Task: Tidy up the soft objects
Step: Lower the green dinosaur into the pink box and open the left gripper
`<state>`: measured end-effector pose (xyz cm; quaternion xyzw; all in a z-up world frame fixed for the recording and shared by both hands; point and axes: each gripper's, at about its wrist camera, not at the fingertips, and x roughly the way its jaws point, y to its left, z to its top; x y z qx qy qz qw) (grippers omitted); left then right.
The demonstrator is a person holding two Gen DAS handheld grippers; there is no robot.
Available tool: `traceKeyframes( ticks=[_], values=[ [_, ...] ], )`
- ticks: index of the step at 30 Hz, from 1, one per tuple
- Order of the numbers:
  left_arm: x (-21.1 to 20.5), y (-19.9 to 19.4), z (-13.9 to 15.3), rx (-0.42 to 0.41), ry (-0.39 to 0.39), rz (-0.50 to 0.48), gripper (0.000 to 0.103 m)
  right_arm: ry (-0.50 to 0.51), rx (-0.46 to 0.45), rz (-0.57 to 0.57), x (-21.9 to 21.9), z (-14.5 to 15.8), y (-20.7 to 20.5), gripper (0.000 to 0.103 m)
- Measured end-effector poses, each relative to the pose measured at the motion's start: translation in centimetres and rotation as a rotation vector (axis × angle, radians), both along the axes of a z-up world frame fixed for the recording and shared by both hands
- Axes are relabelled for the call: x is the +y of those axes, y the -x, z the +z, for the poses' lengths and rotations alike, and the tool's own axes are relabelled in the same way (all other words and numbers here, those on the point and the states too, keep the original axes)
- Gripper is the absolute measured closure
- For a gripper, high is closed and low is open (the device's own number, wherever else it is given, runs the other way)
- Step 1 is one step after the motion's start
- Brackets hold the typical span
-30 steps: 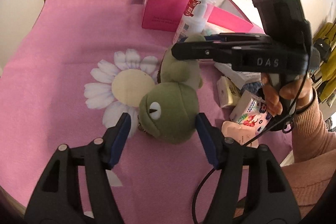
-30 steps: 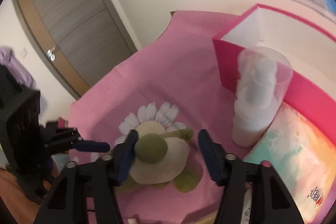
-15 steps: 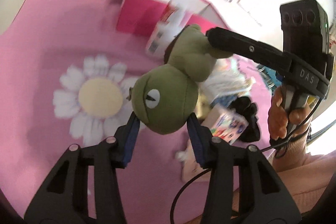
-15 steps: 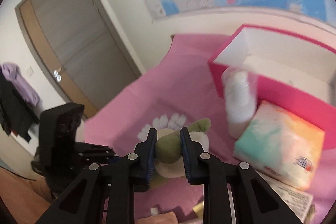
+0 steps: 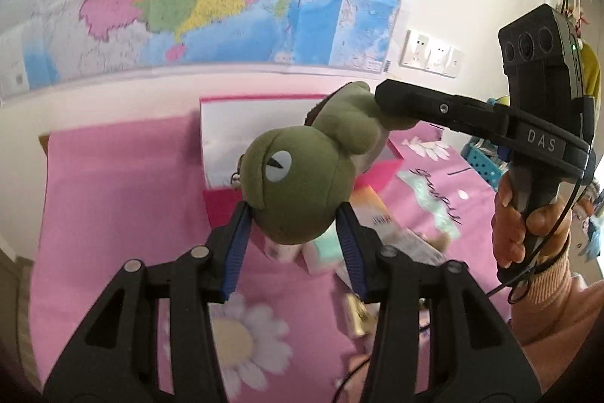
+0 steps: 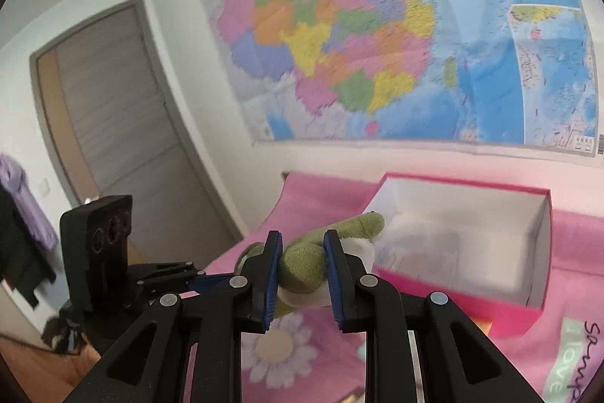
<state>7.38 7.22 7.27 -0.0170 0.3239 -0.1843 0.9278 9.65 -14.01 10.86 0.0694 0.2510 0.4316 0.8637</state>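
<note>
Green plush frog (image 5: 298, 184) is up off the pink cloth (image 5: 113, 199), pinched at both ends: left gripper (image 5: 292, 237) clamps its head, right gripper (image 6: 302, 261) squeezes the body end. I'd carry it level toward the pink box (image 6: 464, 252) behind and let both ends go together once it's inside, so it doesn't flop out. Left view shows the frog's face and the clutter below. Right view shows the open box, which looks empty, though it's blurry.
</note>
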Motion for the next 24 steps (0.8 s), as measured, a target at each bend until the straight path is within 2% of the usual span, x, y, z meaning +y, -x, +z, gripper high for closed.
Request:
traceKeyframes(
  ticks=[2, 8, 12, 17, 20, 22, 24],
  values=[
    [-0.2, -1.8, 0.2, 0.007, -0.023, 0.000, 0.055, -0.016, 0.011, -0.015, 0.1, 0.1, -1.8, 0.081],
    [0.2, -7.2, -1.2, 0.095, -0.014, 0.032, 0.055, -0.017, 0.063, -0.083, 0.3, -1.2, -6.9, 0.081],
    [-0.1, -10.2, -2.7, 0.156, -0.019, 0.033, 0.055, -0.018, 0.134, -0.111, 0.4, -3.0, -9.8, 0.081],
    [-0.4, -12.5, -4.3, 0.184, -0.064, 0.078, 0.055, -0.008, 0.233, -0.116, 0.8, -5.6, -12.6, 0.079],
    [0.1, -13.4, -4.9, 0.208, -0.037, 0.107, 0.055, 0.029, 0.270, -0.117, 1.7, -7.2, -13.6, 0.076],
    [0.4, -13.1, -4.7, 0.196, -0.030, 0.123, 0.055, 0.053, 0.303, -0.118, 2.3, -8.2, -14.3, 0.066],
    [0.6, -12.5, -4.5, 0.179, -0.015, 0.134, 0.055, 0.072, 0.309, -0.138, 2.2, -8.8, -14.4, 0.064]
  ],
)
